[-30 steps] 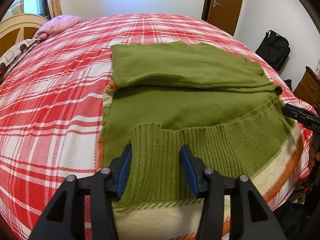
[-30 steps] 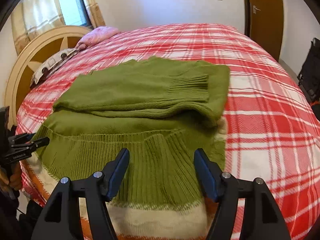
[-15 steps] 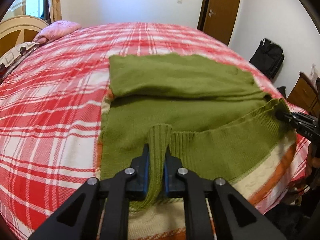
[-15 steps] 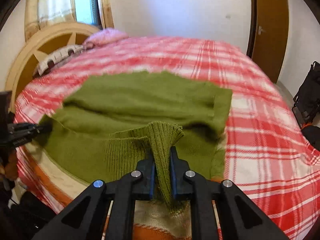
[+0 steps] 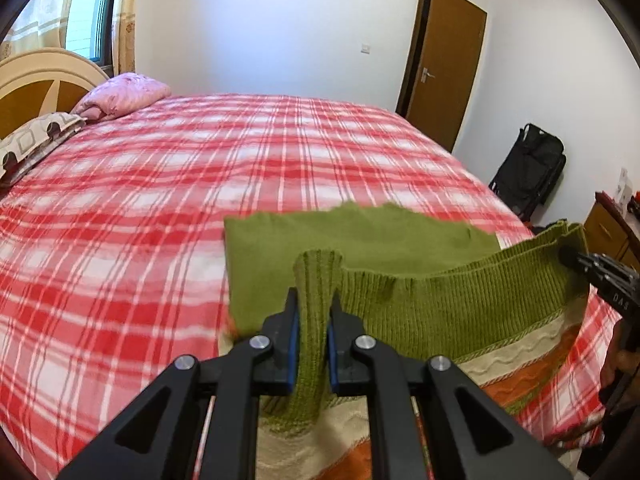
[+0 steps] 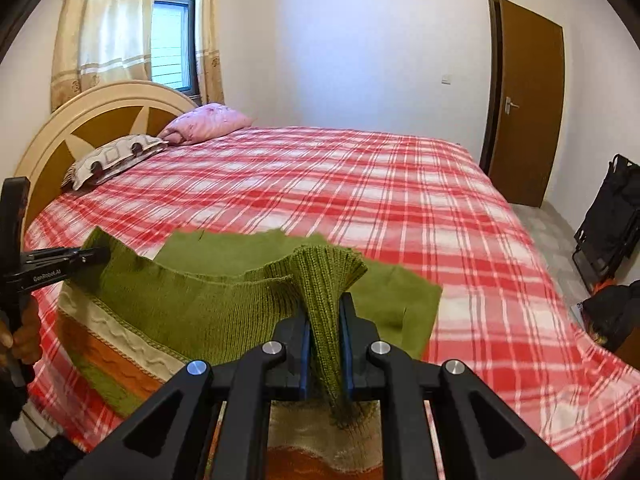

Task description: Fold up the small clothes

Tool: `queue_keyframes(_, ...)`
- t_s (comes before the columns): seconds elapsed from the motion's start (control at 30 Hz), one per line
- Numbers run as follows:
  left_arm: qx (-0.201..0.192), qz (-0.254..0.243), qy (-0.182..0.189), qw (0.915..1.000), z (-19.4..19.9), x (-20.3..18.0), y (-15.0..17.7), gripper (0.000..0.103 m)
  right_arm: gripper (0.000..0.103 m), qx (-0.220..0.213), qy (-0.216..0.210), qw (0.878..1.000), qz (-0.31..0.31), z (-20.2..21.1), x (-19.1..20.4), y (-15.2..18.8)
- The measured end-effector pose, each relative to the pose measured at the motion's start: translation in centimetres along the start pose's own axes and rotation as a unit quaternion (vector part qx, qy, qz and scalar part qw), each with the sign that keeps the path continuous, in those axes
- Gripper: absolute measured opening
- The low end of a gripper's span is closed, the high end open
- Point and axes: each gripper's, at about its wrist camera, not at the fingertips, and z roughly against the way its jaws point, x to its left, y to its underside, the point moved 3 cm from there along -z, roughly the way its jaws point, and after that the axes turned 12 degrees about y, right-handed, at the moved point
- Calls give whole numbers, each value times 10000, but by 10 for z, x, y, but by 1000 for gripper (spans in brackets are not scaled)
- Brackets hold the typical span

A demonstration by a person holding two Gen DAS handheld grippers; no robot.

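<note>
Left wrist view: the left tool (image 5: 311, 330) is clamped on a pinch of the green sweater's (image 5: 360, 240) ribbed hem (image 5: 440, 300), presumably so the near edge can be carried over the body for a fold. The hem stretches taut to the right tool (image 5: 568, 258), which bites its far corner. The sweater lies at the near edge of the plaid bed (image 5: 160, 200).

Right wrist view: the right tool (image 6: 325, 332) grips a ribbed fan of hem; cream and orange bands (image 6: 120, 356) hang below the green knit.
</note>
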Motion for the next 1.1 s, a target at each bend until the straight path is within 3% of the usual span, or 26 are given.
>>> queue_keyframes(0.27,-110,15,-199,9997,-42,16,-56,12,12,-105,276,9995,-121,-57,-12,-49)
queue_keyframes(0.43,-42,240,-260,9994,-89,32,-78,12,12,66,627,9977,-233,-117,-20,-54)
queue_keyframes(0.6,278,373,-457,9979,-143,43,-75,12,12,475,941,9941,-250,-176,-22,-30)
queue_keyframes(0.8,790,762,-731,9913,-189,67,-49,13,12,795,1057,9910,-206,-213,-23,-9)
queue_keyframes(0.87,718,865,-686,9913,-187,70,-49,15,12,797,1108,9905,-134,-219,-23,-11)
queue_keyframes(0.93,718,919,-723,9905,-186,72,-49,19,13,1090,1154,9873,-61,-232,-21,-8)
queue_keyframes(1.03,719,938,-733,9903,-187,74,-48,20,18,1319,1121,9849,39,-240,-18,-7)
queue_keyframes(1.1,765,894,-793,9899,-189,73,-49,21,26,1361,885,9867,70,-238,-19,-8)
